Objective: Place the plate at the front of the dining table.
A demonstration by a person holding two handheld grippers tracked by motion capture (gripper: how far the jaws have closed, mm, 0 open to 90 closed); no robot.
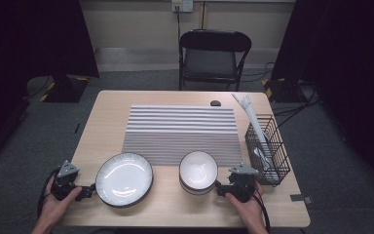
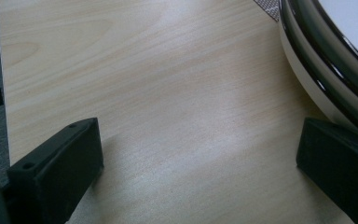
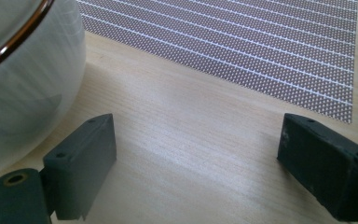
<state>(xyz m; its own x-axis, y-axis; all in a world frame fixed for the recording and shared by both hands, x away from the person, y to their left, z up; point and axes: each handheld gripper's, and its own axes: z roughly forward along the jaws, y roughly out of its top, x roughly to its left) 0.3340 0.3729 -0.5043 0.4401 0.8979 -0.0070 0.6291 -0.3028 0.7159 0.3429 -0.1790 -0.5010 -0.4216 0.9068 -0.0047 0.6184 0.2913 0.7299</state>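
Note:
A white plate (image 1: 124,178) with a dark rim lies on the wooden table (image 1: 102,112), front left. My left gripper (image 1: 86,191) rests just left of it, open, with bare wood between its jaws; the plate's rim (image 2: 326,70) curves past the right jaw. A white bowl (image 1: 198,171) with a dark rim stands front centre-right, seemingly stacked on another. My right gripper (image 1: 217,188) sits just right of it, open, nothing between its jaws. The bowl's wall (image 3: 23,79) rises beside the left jaw of the right gripper (image 3: 196,158).
A grey striped placemat (image 1: 181,134) covers the table's middle; its corner (image 3: 261,51) lies ahead of the right gripper. A black wire basket (image 1: 268,150) with white utensils stands at the right edge. A folding chair (image 1: 213,56) stands beyond the table. A small dark object (image 1: 215,103) sits near the far edge.

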